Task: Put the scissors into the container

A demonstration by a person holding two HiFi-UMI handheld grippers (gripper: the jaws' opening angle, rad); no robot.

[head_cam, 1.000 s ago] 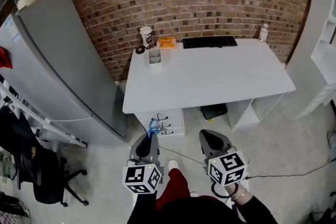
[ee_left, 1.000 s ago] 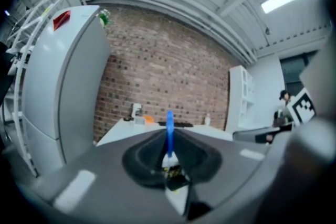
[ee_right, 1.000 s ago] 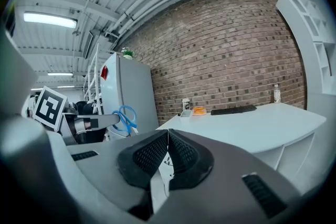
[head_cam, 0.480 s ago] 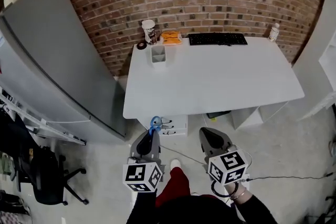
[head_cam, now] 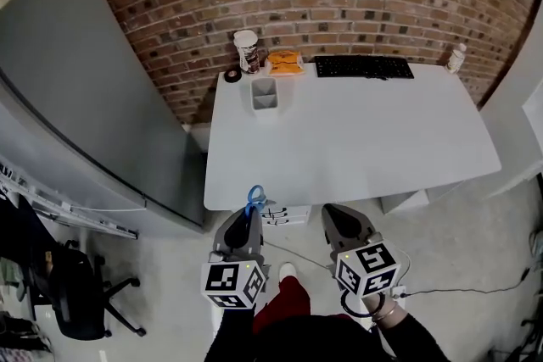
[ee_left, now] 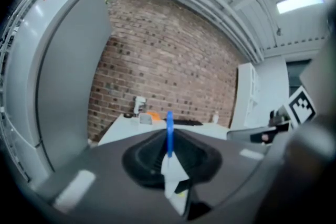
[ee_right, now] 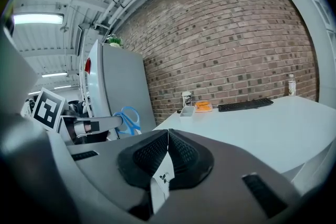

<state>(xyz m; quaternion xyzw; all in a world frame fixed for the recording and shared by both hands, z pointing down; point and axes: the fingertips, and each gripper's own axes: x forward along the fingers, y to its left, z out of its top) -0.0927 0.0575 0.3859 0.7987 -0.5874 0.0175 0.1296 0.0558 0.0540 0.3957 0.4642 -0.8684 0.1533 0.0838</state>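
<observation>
Scissors blades: hidden inside the left gripper; only 2 blue handle loops show. Container interior: too small to tell.

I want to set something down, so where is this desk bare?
The desk is bare from the keyboard forward to its near edge, and right of the container. Crowded: the back left corner, with cup, orange packet and container.

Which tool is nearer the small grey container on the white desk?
Left. The left tool, gripping blue-handled scissors, hangs short of the white desk's near edge, almost in line with the small grey container; the right tool is beside it, offset further right.
</observation>
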